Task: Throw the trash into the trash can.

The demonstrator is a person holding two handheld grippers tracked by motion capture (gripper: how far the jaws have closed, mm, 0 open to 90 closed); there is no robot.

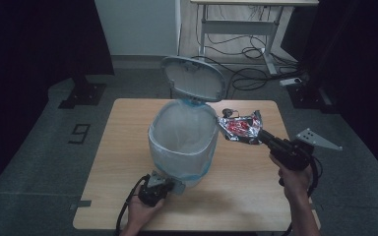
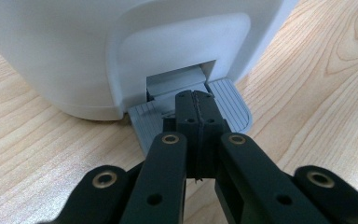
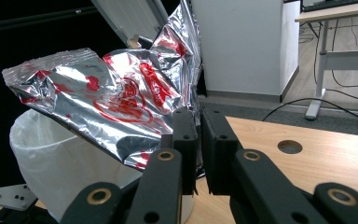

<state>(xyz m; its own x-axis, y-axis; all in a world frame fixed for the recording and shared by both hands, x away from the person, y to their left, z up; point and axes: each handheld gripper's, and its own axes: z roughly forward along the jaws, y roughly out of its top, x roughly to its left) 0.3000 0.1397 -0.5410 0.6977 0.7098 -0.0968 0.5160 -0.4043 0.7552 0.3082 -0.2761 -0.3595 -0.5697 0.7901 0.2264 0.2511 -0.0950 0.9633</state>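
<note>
High view: a white pedal bin (image 1: 183, 142) lined with a clear bag is seen standing at the middle of a light wooden table (image 1: 246, 196), its grey lid (image 1: 193, 77) raised and tilted back toward the far edge. The left gripper (image 1: 170, 183) is held low at the near foot of the bin by the person's left hand (image 1: 142, 209). In the left gripper view its jaws are seen pressed together with nothing between them, their tips resting on the ribbed grey pedal (image 2: 228, 105) that projects from the slot in the bin's base. The right gripper (image 1: 254, 138) is held up above the right side of the table, just beside the bin's rim, by the right hand (image 1: 295, 179). A crumpled silver and red foil wrapper (image 1: 240, 126) is clamped in it; in the right gripper view the jaws are seen closed on the wrapper's lower edge, the foil (image 3: 116, 100) spreading up and to the left above the bag-lined bin (image 3: 60, 163). A round hole (image 3: 289, 146) is visible in the tabletop beyond the jaws. Cables and a desk frame (image 1: 236, 29) are seen on the floor behind.
</note>
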